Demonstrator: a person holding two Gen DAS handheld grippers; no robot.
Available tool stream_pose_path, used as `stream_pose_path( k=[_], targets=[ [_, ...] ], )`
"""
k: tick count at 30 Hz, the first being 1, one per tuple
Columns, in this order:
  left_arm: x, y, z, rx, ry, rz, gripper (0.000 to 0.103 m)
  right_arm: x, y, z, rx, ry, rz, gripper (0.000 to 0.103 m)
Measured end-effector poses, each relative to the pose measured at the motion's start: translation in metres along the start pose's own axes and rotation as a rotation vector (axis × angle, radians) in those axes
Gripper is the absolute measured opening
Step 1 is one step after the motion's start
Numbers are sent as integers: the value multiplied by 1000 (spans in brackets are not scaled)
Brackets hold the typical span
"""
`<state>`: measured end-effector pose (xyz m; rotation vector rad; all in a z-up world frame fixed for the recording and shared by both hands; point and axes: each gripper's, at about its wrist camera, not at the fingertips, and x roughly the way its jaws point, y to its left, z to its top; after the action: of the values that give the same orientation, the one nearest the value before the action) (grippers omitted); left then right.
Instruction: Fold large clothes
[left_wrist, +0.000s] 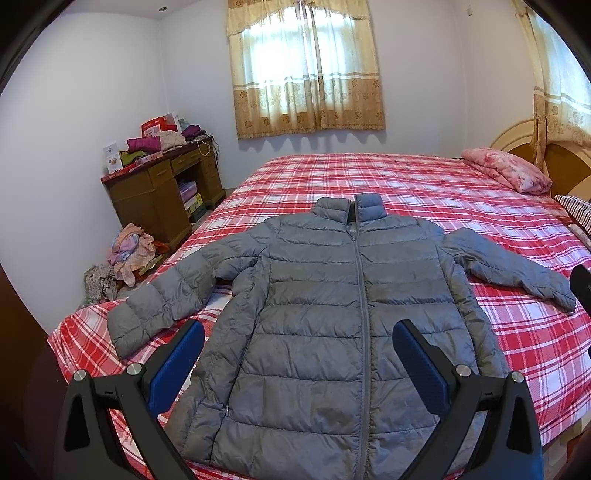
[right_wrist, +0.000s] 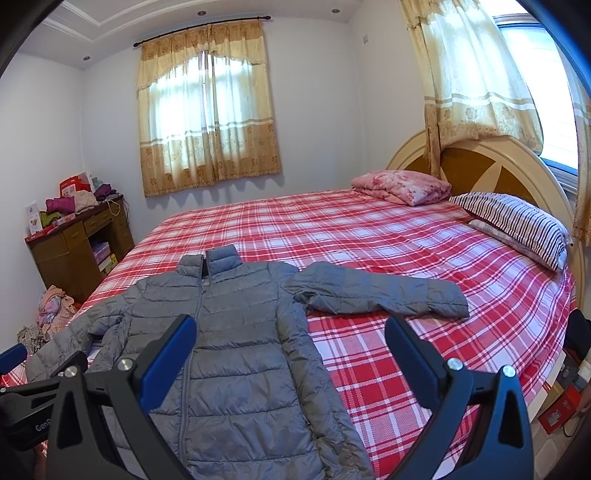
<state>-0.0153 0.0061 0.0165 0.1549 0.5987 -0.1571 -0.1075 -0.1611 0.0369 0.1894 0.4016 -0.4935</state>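
A grey quilted puffer jacket (left_wrist: 332, 314) lies flat and zipped on the red plaid bed (left_wrist: 406, 181), collar away from me and both sleeves spread out. My left gripper (left_wrist: 298, 332) hovers open above the jacket's lower body, nothing between its blue pads. In the right wrist view the same jacket (right_wrist: 236, 332) lies left of centre, its right sleeve (right_wrist: 380, 291) stretched over the sheet. My right gripper (right_wrist: 290, 330) is open and empty above the jacket's right edge and the bare sheet. The left gripper's body (right_wrist: 22, 410) shows at the left edge.
A folded pink quilt (right_wrist: 402, 186) and striped pillows (right_wrist: 517, 221) lie by the headboard (right_wrist: 491, 162). A wooden desk (left_wrist: 162, 188) piled with clothes and boxes stands left of the bed, with loose clothes (left_wrist: 125, 254) on the floor. Red boxes (right_wrist: 557, 410) sit at the bed's right side.
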Motion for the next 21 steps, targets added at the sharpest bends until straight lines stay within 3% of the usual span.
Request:
stream_pose_path(
  k=[21],
  targets=[
    [-38, 3, 5, -8, -92, -35, 102, -18, 1, 2, 7, -44, 4, 103]
  ],
)
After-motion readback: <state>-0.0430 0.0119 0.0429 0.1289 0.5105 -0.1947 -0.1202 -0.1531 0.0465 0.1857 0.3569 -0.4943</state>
